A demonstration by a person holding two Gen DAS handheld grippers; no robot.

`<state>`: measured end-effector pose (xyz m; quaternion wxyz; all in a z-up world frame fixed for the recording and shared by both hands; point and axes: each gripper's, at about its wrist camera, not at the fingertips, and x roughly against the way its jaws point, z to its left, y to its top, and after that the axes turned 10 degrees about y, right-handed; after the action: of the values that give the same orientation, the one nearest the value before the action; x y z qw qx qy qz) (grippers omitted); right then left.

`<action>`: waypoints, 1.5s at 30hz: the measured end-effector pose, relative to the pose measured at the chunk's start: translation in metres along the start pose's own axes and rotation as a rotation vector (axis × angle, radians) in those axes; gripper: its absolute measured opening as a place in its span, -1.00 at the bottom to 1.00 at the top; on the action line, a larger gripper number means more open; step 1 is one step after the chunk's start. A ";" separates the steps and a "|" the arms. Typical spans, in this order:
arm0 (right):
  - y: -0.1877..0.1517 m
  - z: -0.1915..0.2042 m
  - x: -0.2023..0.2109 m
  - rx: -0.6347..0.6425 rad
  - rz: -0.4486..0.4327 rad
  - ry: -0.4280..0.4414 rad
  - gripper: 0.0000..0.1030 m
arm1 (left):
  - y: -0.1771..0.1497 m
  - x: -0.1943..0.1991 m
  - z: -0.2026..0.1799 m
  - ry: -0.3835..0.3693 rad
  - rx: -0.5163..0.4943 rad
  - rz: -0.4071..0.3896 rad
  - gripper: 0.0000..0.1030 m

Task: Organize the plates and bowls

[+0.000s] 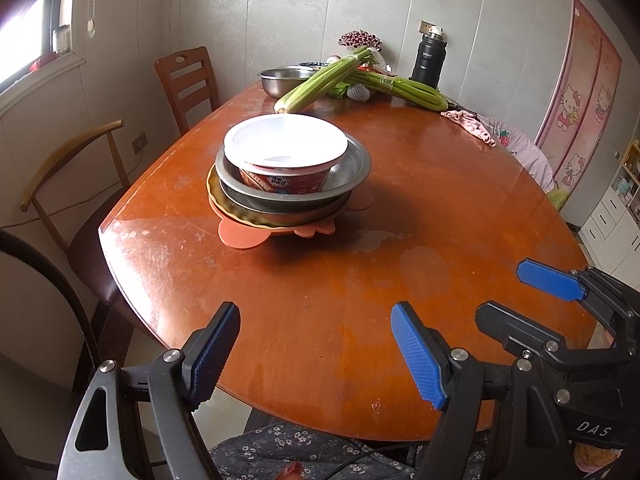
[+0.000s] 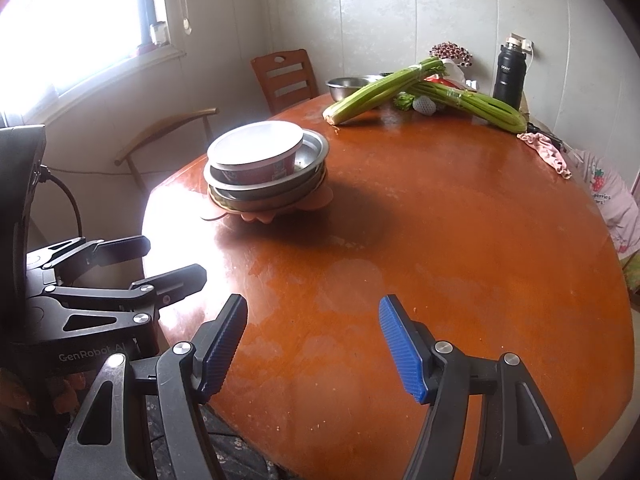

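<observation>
A stack of dishes stands on the brown table (image 1: 400, 248) (image 2: 440, 240). On top is a white-rimmed paper bowl (image 1: 286, 148) (image 2: 256, 152) with red print. It sits in metal plates (image 1: 352, 168) (image 2: 312, 152) over a yellow-rimmed plate (image 1: 212, 184) and an orange plate (image 1: 240, 236) (image 2: 256, 216). My left gripper (image 1: 316, 356) (image 2: 152, 264) is open and empty over the near table edge. My right gripper (image 2: 312, 344) (image 1: 516, 300) is open and empty beside it, to the right. Both are well short of the stack.
At the far end lie celery bunches (image 1: 320, 80) (image 2: 376, 92), a steel bowl (image 1: 280, 80) (image 2: 344, 86), a black flask (image 1: 430, 58) (image 2: 510, 76) and a pink cloth (image 1: 472, 126) (image 2: 548, 152). Two chairs (image 1: 188, 84) (image 2: 168, 136) stand on the left. A person's flowered clothing (image 1: 280, 448) shows below the table edge.
</observation>
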<state>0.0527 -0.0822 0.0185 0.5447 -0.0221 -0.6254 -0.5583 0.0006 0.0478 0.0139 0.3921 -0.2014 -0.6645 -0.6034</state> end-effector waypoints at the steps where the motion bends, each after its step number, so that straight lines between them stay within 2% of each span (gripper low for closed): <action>1: 0.000 0.000 0.000 0.000 -0.001 -0.001 0.37 | 0.000 0.000 0.000 -0.001 0.001 0.000 0.50; 45: -0.005 -0.002 -0.002 -0.021 0.010 -0.024 0.37 | -0.005 0.003 0.006 -0.005 -0.007 -0.012 0.50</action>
<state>0.0509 -0.0844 0.0134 0.5398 -0.0375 -0.6258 -0.5618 -0.0063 0.0522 0.0132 0.3863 -0.2002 -0.6646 -0.6074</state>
